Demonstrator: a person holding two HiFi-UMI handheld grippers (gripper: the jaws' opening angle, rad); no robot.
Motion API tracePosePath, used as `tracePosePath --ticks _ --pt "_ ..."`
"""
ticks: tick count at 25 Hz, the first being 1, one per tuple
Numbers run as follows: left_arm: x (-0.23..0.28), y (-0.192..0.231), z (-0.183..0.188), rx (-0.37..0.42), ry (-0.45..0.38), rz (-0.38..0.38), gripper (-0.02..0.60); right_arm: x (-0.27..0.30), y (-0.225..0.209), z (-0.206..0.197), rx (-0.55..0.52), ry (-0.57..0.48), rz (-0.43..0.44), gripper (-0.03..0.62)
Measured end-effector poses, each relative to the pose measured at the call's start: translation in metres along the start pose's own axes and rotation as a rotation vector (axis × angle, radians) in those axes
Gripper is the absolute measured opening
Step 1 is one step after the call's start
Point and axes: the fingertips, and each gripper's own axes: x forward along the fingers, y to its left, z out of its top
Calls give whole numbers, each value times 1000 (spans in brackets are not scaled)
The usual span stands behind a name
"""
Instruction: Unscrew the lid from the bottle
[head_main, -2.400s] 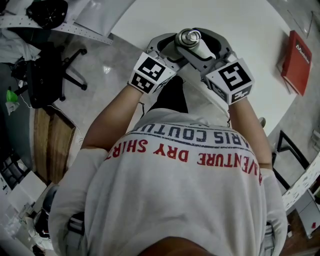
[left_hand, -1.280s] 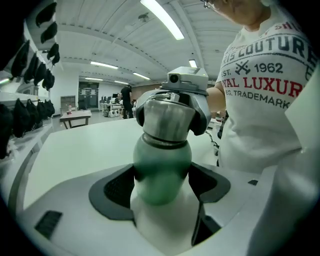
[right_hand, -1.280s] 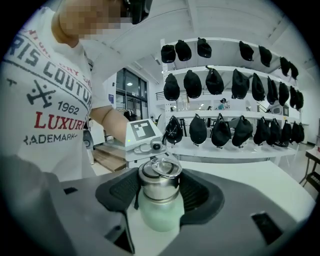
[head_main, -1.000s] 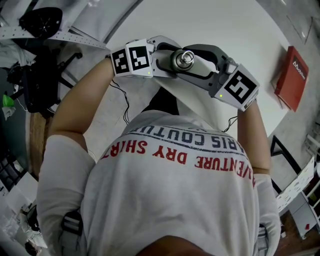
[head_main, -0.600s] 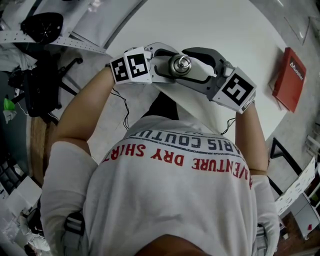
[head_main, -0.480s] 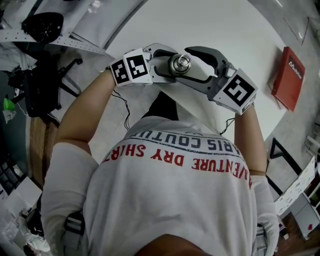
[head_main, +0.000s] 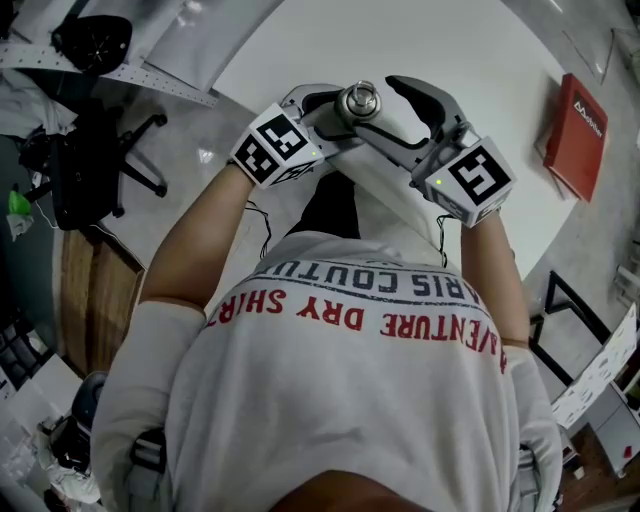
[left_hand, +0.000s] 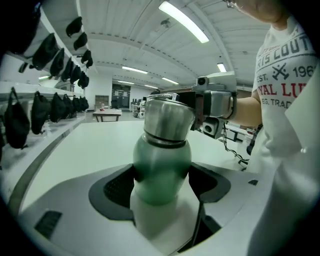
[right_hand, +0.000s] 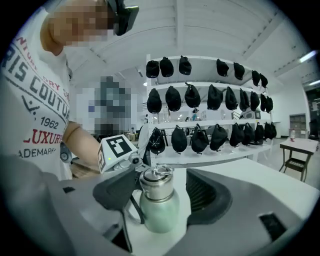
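Observation:
A green bottle (left_hand: 162, 167) with a steel lid (left_hand: 167, 120) is held upright over the near edge of the white table (head_main: 480, 50). My left gripper (left_hand: 162, 182) is shut on the bottle's green body, one pad pressing on each side. In the head view the lid (head_main: 358, 100) with its ring shows from above, with the left gripper (head_main: 330, 108) reaching in from the left. My right gripper (right_hand: 161, 192) stands open around the lid (right_hand: 156, 184). Its right pad is well clear of the lid; its left pad lies close beside it. From above, the right gripper (head_main: 375, 108) straddles the lid.
A red box (head_main: 575, 120) lies at the table's right edge. An office chair (head_main: 100, 160) stands on the floor to the left. Shelves of dark caps (right_hand: 210, 100) line the wall behind the table.
The right gripper's jaws have spread apart off the lid. The left gripper has swung from the bottle's left round to its lower left, still gripping the bottle.

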Motion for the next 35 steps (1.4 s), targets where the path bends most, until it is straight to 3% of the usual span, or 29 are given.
tracePosePath --ticks 7,16,20,25,35 --pt "-2 1 -2 -118 -51 186 355 6 1 -14 15 12 -122 302" --pt "1 -3 1 -193 -82 316 355 10 10 -21 14 11 -186 293" --pt "0 -1 0 -206 -88 336 356 13 5 -20 3 13 -211 247" --pt "0 1 -1 -208 -85 340 354 15 4 -21 -7 23 -202 241" --pt "-1 -2 -3 -154 -51 276 354 14 6 -22 -43 54 -137 236"
